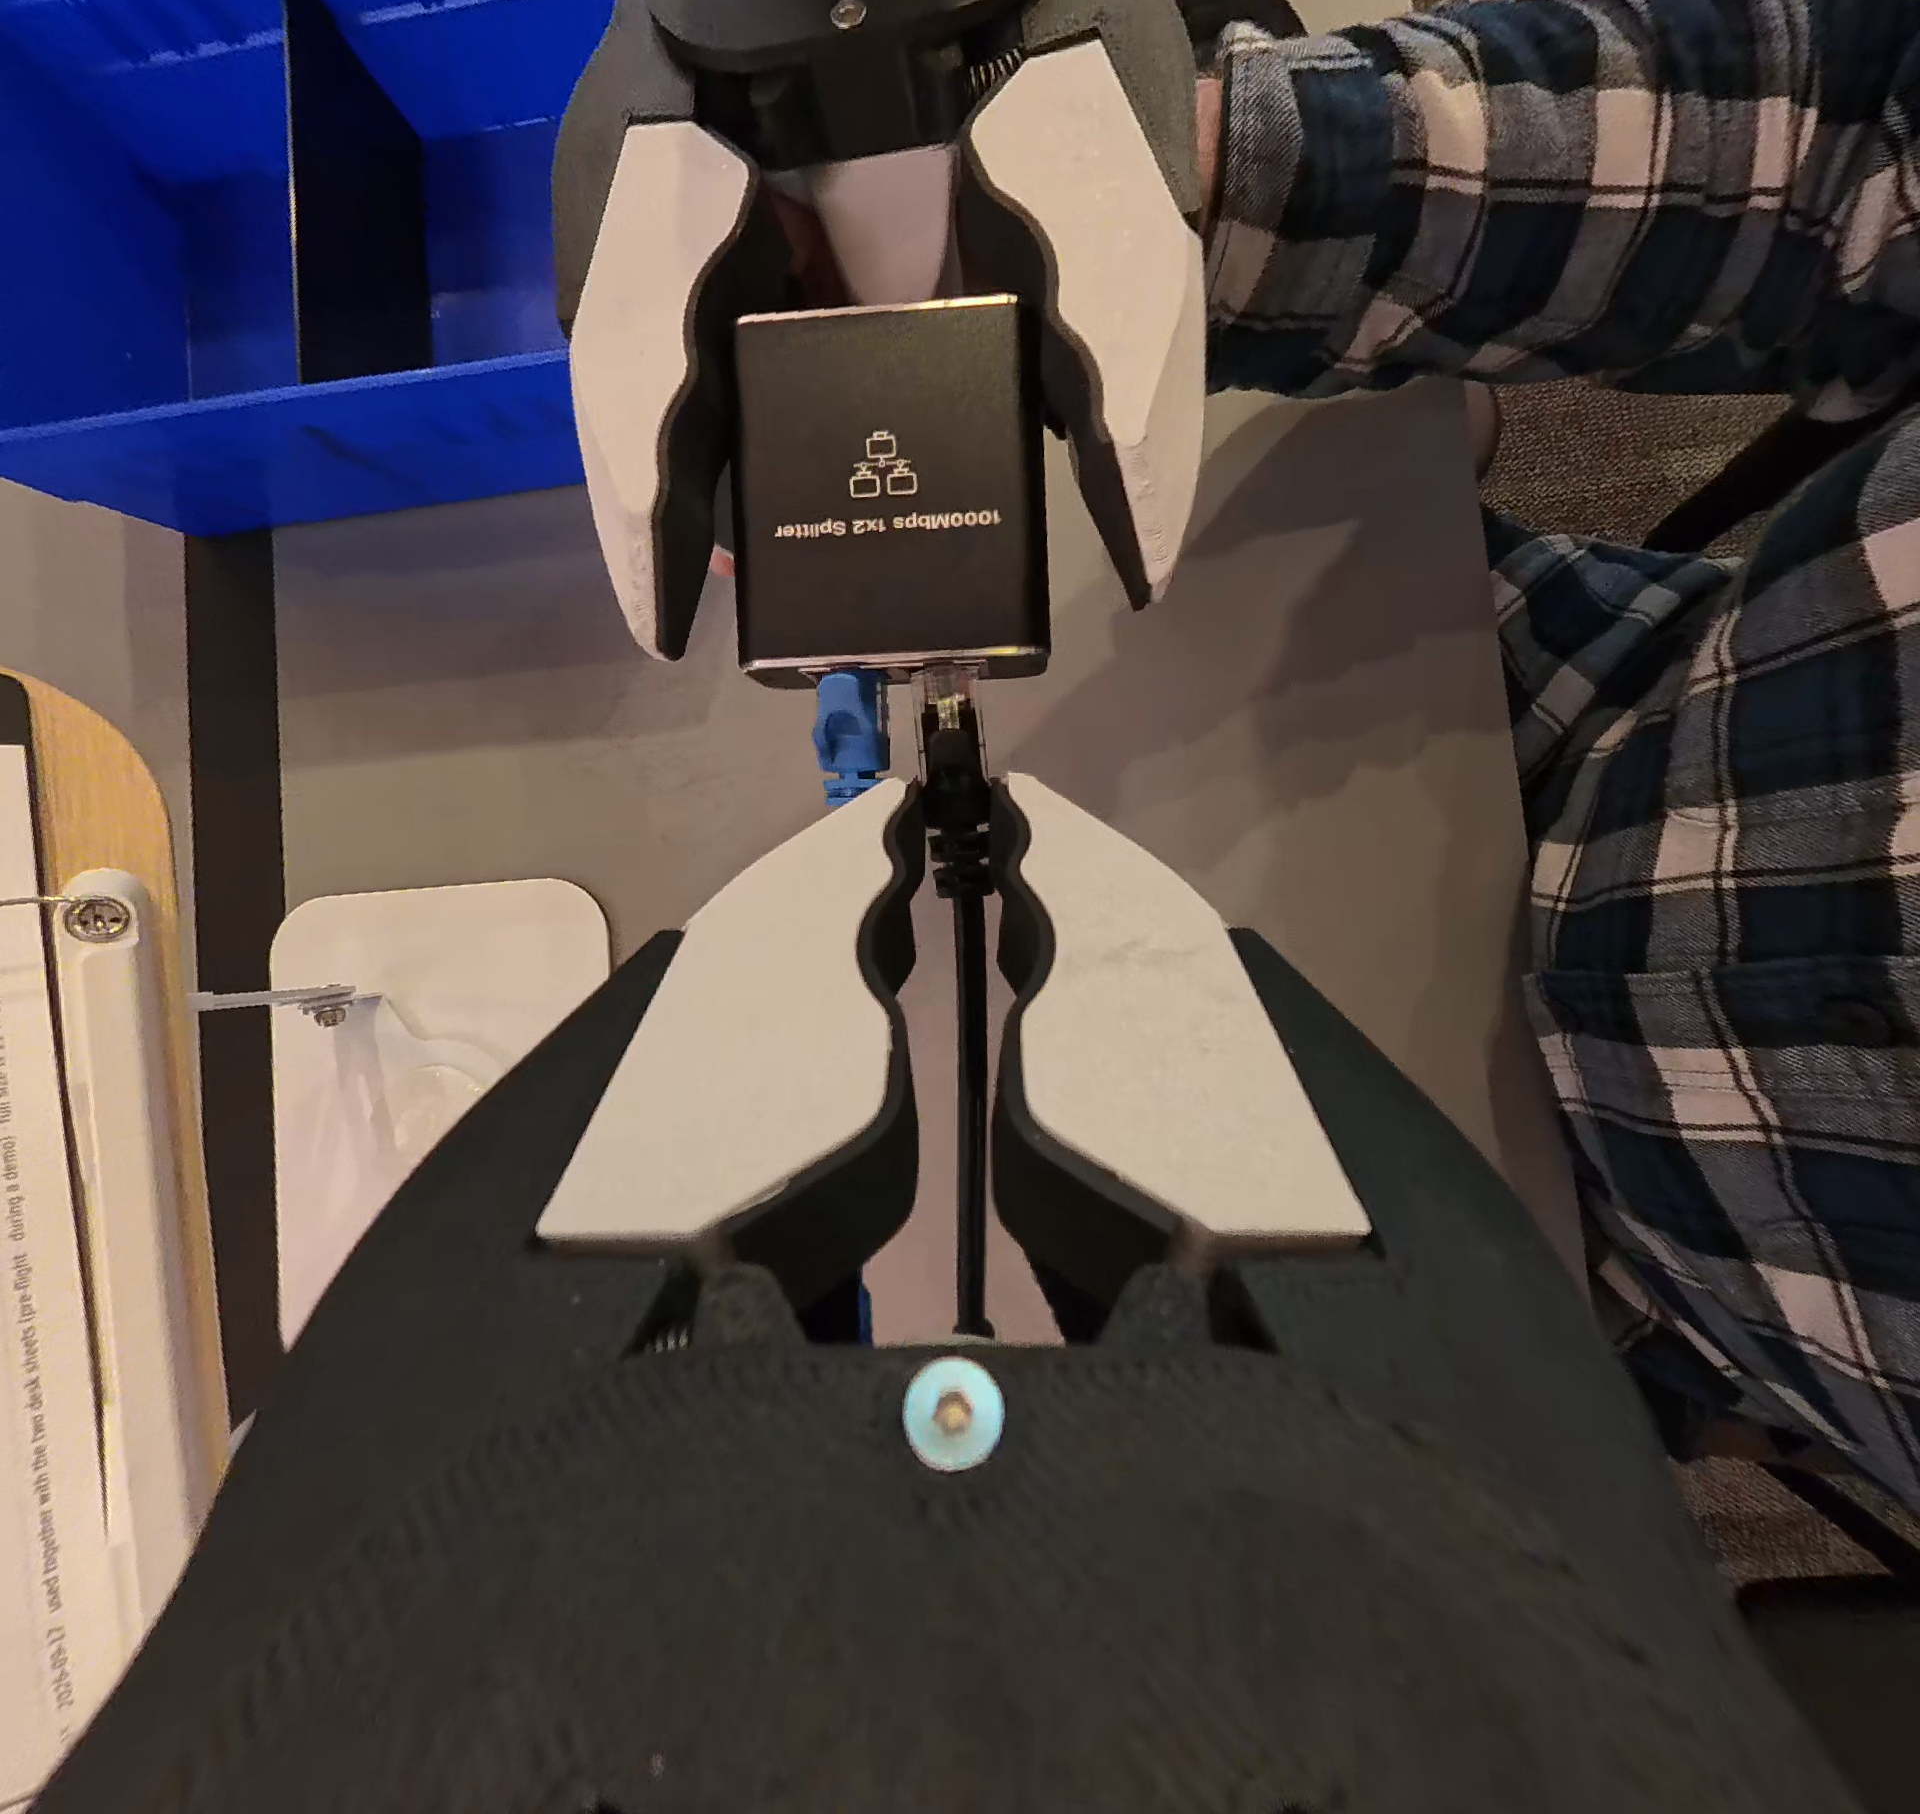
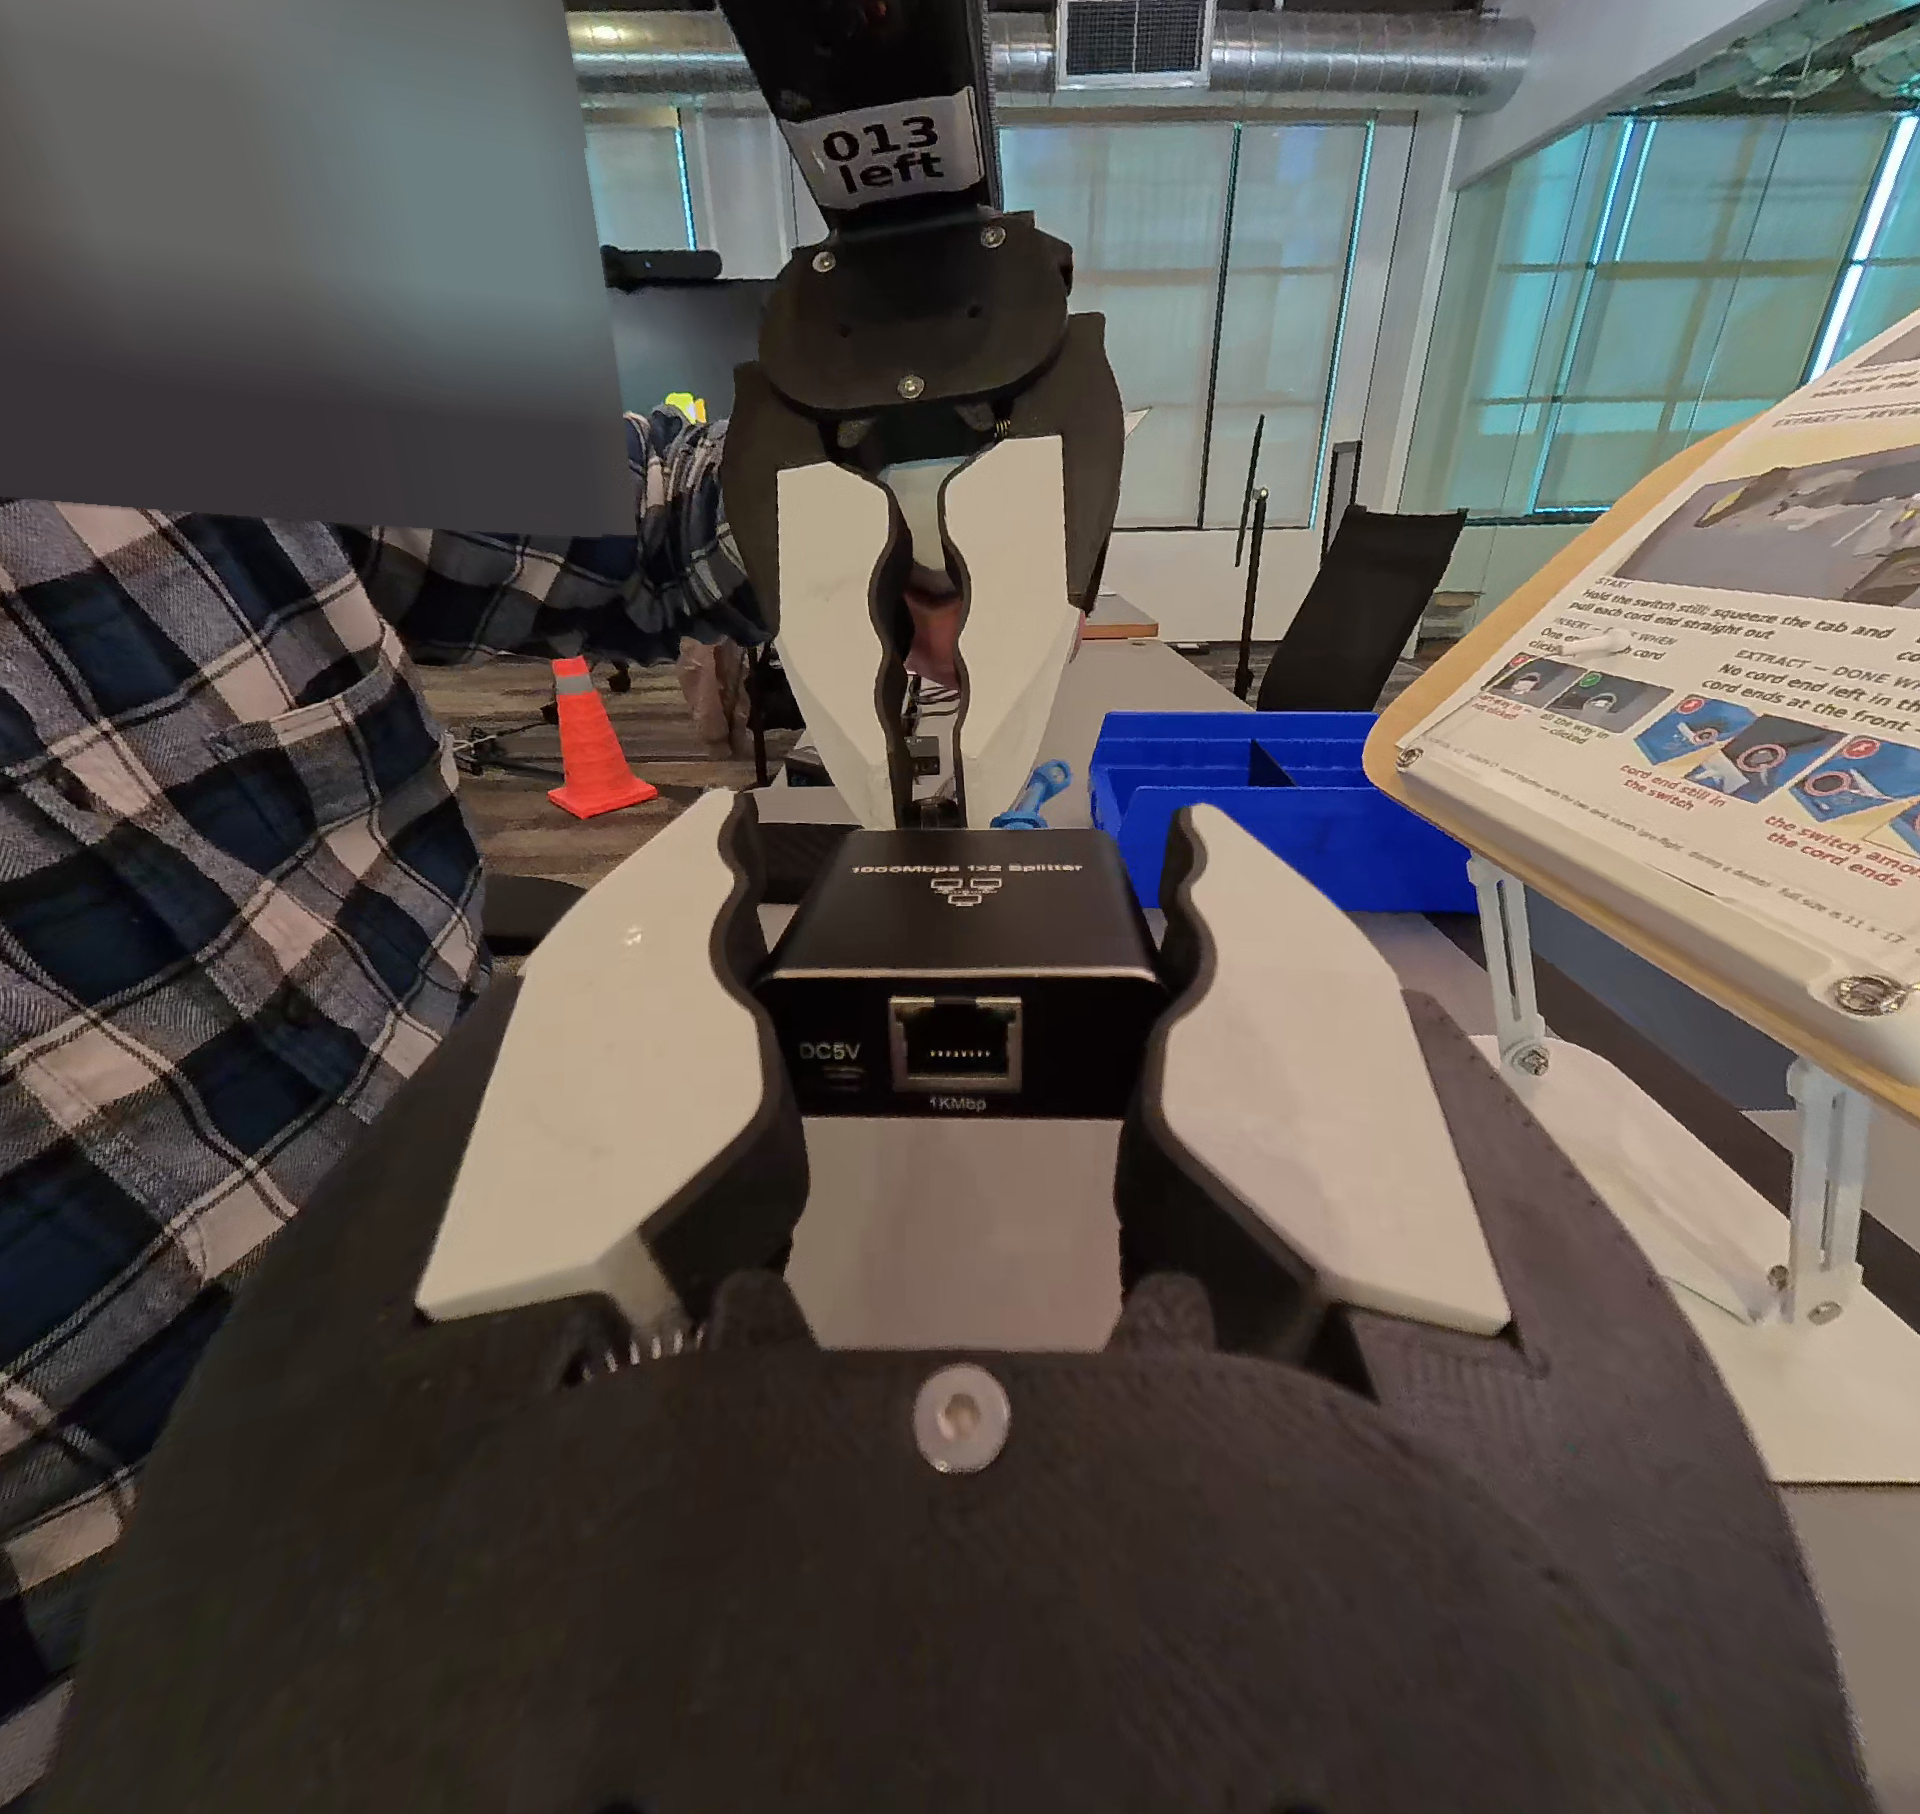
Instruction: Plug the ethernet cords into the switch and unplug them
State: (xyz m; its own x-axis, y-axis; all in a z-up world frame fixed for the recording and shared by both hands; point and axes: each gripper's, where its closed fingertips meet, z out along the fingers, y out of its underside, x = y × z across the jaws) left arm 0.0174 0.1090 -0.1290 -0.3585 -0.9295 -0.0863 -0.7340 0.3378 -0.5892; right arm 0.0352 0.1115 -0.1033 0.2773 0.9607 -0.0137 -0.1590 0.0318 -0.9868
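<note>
Centre frame, my left gripper point(image 1: 958, 798) pinches the black ethernet cord's plug point(image 1: 954, 777) at the small black metal switch box point(image 1: 888, 481), which my right gripper point(image 2: 961, 917) clamps.

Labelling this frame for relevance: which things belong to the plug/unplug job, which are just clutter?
In the job:
- switch, held by right gripper
- black cord, pinched in left gripper
- blue cord, plugged in

Lying about:
- blue bin
- instruction board
- orange cone

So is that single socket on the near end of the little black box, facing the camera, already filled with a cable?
No. In the right wrist view the socket on the near face of the black box is open and holds no plug.
</note>
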